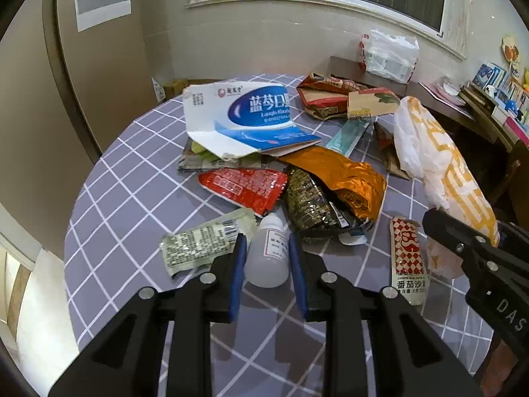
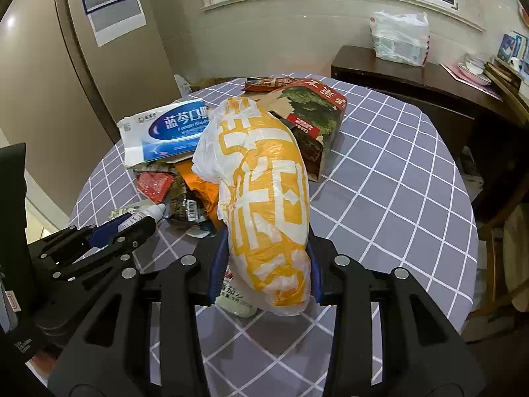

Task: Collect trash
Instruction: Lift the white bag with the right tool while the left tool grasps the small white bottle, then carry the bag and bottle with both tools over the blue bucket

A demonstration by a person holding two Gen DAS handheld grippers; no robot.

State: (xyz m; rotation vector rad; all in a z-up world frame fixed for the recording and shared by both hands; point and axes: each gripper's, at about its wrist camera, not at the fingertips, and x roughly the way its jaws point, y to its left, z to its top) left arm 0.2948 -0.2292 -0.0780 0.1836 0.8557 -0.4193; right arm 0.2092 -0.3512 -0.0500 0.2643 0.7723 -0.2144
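A pile of trash lies on a round table with a grey checked cloth [image 1: 139, 178]. It includes a blue-and-white carton [image 1: 241, 115], a red sachet [image 1: 244, 187], an orange foil bag [image 1: 344, 172] and a green-white packet [image 1: 201, 241]. My left gripper [image 1: 267, 238] is shut on a small white bottle [image 1: 267, 258] lying at the pile's near edge, a blue pad against each side. My right gripper [image 2: 268, 235] is shut on a yellow-and-white plastic bag [image 2: 261, 178], which stands up between its fingers. A ketchup sachet [image 1: 408, 258] lies under that bag.
A torn red-and-green box [image 2: 314, 115] lies behind the bag. A dark wooden sideboard [image 2: 413, 76] stands behind the table with a white plastic bag [image 2: 400, 38] on it. Books and boxes [image 1: 496, 89] fill the far right. The cloth's right half [image 2: 396, 182] is bare.
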